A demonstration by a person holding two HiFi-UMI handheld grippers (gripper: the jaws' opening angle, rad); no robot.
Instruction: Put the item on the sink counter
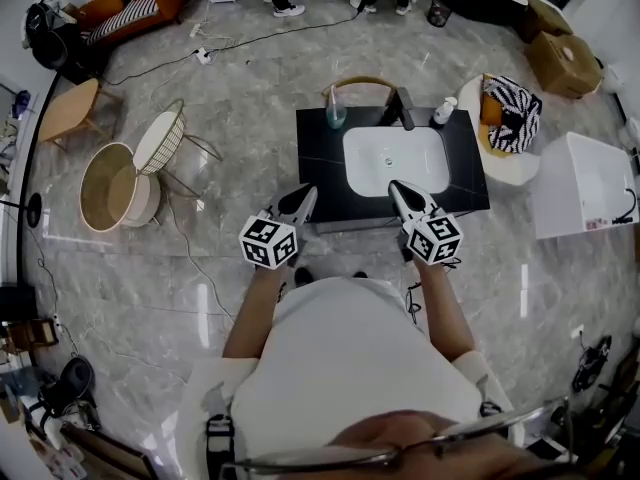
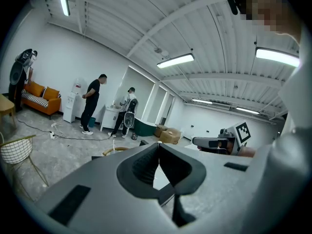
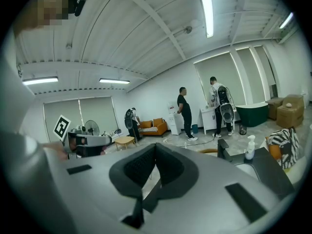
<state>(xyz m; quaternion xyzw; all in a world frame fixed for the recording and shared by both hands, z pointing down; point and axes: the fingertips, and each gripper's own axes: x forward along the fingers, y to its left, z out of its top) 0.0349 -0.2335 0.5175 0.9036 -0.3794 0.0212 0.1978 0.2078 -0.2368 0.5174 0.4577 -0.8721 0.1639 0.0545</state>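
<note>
Head view shows the black sink counter [image 1: 318, 163] with a green bottle [image 1: 335, 116] and a white pump bottle [image 1: 444, 111] standing at its back. I cannot tell which thing is the item. The left gripper [image 1: 303, 198] and right gripper [image 1: 397, 188] are near its front edge, jaws pressed together, holding nothing. A bottle like these looks light, hard and slippery — best to grab it round its fat middle, not the thin top.

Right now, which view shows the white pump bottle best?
The right gripper view: the white pump bottle stands side-on, upright, its pump head clear. The head view shows it small, from above, on the counter. The left gripper view does not show it.
</note>
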